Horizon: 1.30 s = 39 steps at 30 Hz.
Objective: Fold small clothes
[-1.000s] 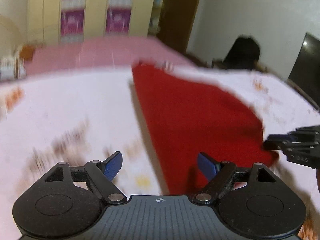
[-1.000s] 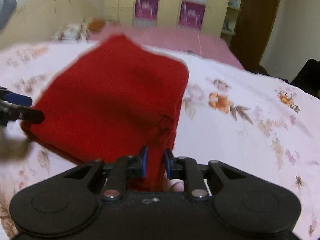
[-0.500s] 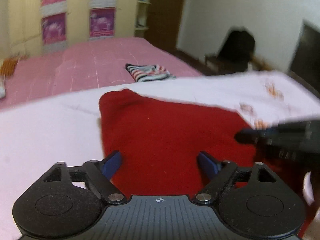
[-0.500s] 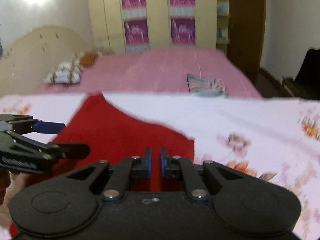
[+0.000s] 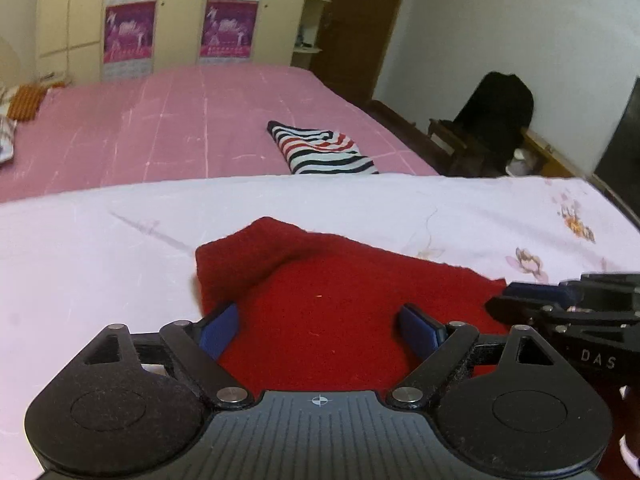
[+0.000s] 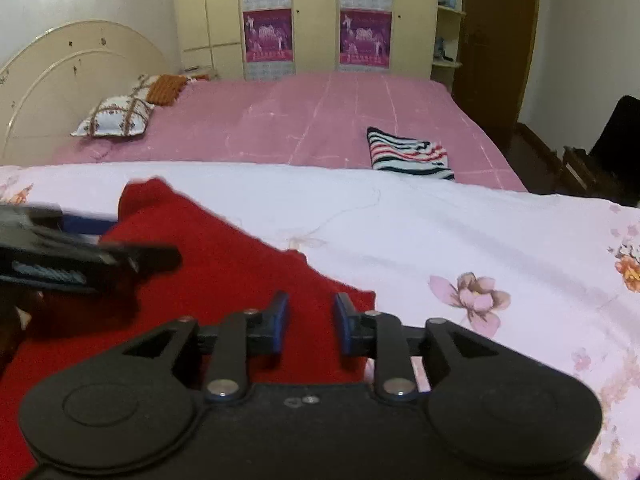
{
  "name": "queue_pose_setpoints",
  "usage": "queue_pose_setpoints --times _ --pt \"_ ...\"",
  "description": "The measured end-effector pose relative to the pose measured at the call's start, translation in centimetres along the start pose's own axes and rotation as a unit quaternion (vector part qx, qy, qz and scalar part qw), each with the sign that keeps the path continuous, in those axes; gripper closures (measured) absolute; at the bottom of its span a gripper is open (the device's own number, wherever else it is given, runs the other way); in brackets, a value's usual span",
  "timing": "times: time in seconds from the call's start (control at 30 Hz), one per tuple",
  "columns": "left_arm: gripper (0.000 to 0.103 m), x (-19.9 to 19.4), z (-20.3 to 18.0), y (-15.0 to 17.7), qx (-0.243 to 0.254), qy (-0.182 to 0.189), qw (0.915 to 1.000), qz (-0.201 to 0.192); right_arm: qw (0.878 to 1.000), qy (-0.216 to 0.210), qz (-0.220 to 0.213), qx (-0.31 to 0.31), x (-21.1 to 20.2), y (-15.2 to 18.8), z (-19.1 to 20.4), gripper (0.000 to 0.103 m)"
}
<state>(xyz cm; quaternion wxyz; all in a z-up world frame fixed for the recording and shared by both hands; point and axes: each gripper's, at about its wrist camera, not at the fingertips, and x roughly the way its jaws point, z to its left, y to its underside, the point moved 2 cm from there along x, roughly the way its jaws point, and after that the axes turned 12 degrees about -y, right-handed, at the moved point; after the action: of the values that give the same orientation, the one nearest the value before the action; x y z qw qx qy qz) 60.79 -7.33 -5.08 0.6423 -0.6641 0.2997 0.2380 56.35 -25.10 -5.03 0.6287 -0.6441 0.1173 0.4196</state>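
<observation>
A red knitted cloth [image 5: 332,308] lies folded on the white flowered sheet [image 5: 100,264], with a raised hump at its far left corner. My left gripper [image 5: 320,328] hovers just over the cloth's near part, open wide, nothing pinched. The right gripper [image 5: 560,308] shows at the cloth's right edge. In the right wrist view the red cloth [image 6: 224,264] spreads to the left, and my right gripper [image 6: 311,320] sits over its right corner. Its jaws are opening, and the blue pads stand apart from the cloth below them. The left gripper [image 6: 80,256] reaches in from the left.
A folded striped garment [image 5: 320,148] [image 6: 408,154] rests on the pink bedspread [image 6: 300,120] beyond the sheet. Pillows [image 6: 116,118] lie near the headboard. A dark chair [image 5: 496,120] stands past the bed's right edge, and a wardrobe [image 6: 316,16] lines the back wall.
Both grippers swept across with the red cloth and it now lies flat on the sheet. The right gripper, pinched on the cloth before, has parted its pads. The left stayed open.
</observation>
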Motion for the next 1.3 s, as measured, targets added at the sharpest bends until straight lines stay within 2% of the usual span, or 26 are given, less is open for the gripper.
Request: queue_pose_setpoints --times 0.13,0.27,0.3,0.37,0.5,0.6,0.7,0.83,0.93,0.97,1.0,1.03,1.07,1.13,1.23,1.3 --pt "0.017 -0.7 -0.6 0.3 0.016 -0.014 0.9998 -0.006 1.000 0.000 -0.013 -0.002 -0.5 0.5 0.2 0.077" --pt "0.017 -3.1 -0.3 0.0 0.022 -0.039 0.9987 -0.024 0.999 0.002 -0.033 0.003 -2.4 0.6 0.6 0.071" --pt "0.017 -4.1 -0.3 0.3 0.022 -0.051 0.9980 -0.032 0.999 -0.004 -0.043 0.004 -2.9 0.4 0.7 0.068" --pt "0.017 -5.6 -0.7 0.8 0.024 -0.052 0.9977 -0.038 0.998 -0.017 -0.062 0.003 -4.7 0.5 0.9 0.067" --pt "0.017 -7.7 -1.1 2.3 0.030 -0.058 0.9970 -0.042 0.996 -0.032 -0.081 -0.010 -7.2 1.3 1.6 0.067" --pt "0.017 -7.7 -1.4 3.1 0.031 -0.067 0.9967 -0.034 0.997 -0.036 -0.068 -0.016 -7.4 2.5 2.0 0.067" --pt "0.017 -7.3 -1.7 3.5 0.022 -0.073 0.9968 -0.022 0.999 -0.023 -0.013 -0.020 -5.7 3.8 2.1 0.066" --pt "0.017 -7.6 -2.0 3.5 0.035 -0.082 0.9958 -0.020 1.000 -0.022 -0.012 -0.003 -5.3 3.8 2.0 0.064" --pt "0.017 -9.4 -1.5 3.4 0.036 -0.082 0.9956 -0.028 0.999 -0.026 -0.021 0.015 -6.6 3.6 1.7 0.059" --pt "0.017 -10.1 -1.2 3.5 0.037 -0.081 0.9955 -0.032 0.999 -0.031 -0.033 0.021 -7.4 3.6 1.4 0.048" --pt "0.017 -10.5 -0.7 3.7 0.035 -0.079 0.9956 -0.037 0.998 -0.034 -0.045 0.029 -8.1 3.7 1.1 0.027" --pt "0.017 -11.1 0.1 4.0 0.026 -0.072 0.9963 -0.039 0.997 -0.040 -0.052 0.042 -8.8 3.9 0.5 0.020" --pt "0.017 -11.3 0.9 4.3 0.011 -0.063 0.9975 -0.030 0.995 -0.053 -0.055 0.064 -9.4 4.2 -0.5 0.019" --pt "0.017 -11.2 3.2 5.0 -0.045 -0.008 0.9989 0.003 0.985 -0.102 -0.047 0.128 -10.0 4.9 -2.8 0.020" --pt "0.017 -10.1 6.4 6.1 -0.138 0.075 0.9860 0.057 0.954 -0.181 -0.036 0.238 -9.6 6.5 -6.5 0.020" --pt "0.017 -9.3 7.8 6.7 -0.171 0.108 0.9761 0.079 0.931 -0.222 -0.034 0.288 -9.0 7.5 -8.0 0.019"
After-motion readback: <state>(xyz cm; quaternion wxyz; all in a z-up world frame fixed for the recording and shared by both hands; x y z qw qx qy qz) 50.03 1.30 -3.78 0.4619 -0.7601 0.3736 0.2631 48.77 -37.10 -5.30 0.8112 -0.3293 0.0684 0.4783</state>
